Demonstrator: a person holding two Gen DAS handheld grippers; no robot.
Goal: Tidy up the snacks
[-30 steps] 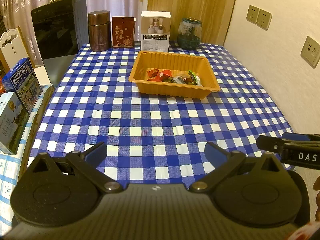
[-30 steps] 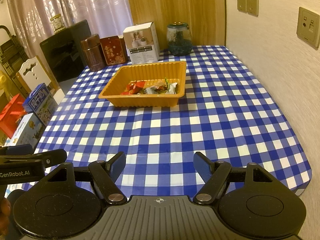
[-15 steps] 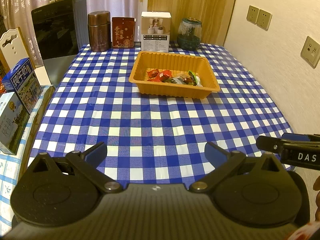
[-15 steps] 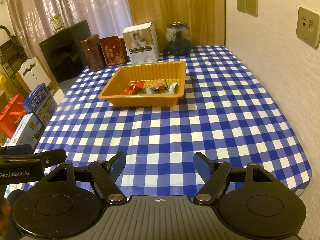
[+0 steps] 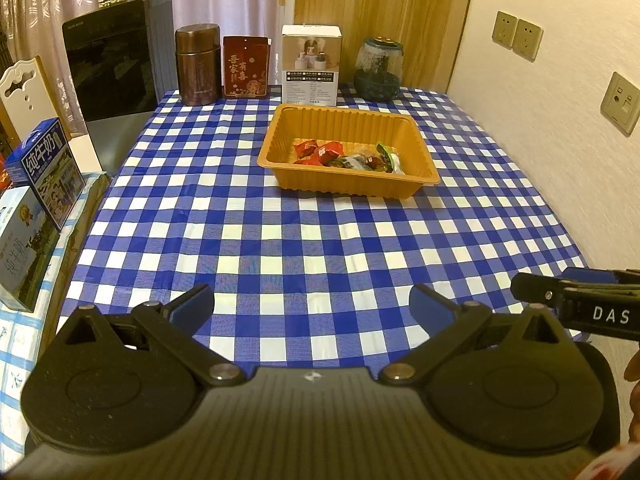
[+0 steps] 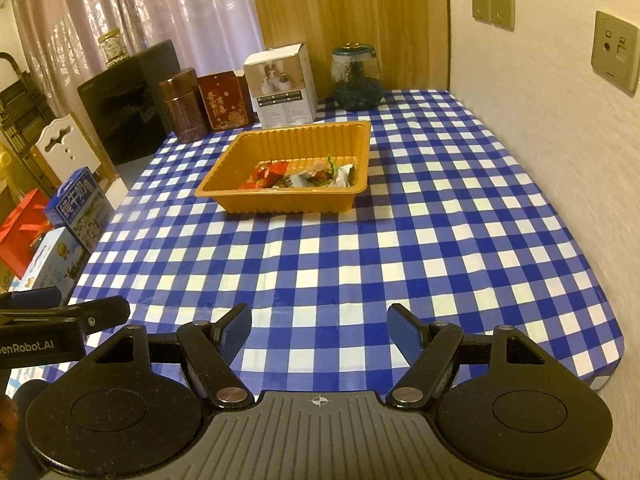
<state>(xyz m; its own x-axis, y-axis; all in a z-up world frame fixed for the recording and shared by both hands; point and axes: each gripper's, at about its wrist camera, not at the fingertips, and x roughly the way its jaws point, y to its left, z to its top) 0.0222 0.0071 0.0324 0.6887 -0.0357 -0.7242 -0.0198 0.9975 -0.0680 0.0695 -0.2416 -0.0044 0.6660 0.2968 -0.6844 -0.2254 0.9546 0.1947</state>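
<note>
Both the left tool (image 5: pixel 312 304) and right tool (image 6: pixel 320 326) hover spread and empty above the table (image 6: pixel 400 248), well apart from the orange tray (image 5: pixel 416 142) of snacks (image 5: pixel 344 157).

The left black hand-held gripper (image 5: pixel 311 302) with blue-padded fingers (image 5: pixel 192 304) is tilted downward, its jaws spread apart with nothing between them. The right black hand-held gripper (image 6: pixel 320 330) beside it is angled likewise, jaws parted and empty.

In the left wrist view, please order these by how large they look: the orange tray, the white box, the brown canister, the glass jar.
1. orange tray, clearly largest, though it is also nearest.
2. white box.
3. brown canister.
4. glass jar.

Box and canister look close in height; the box is wider.
</note>
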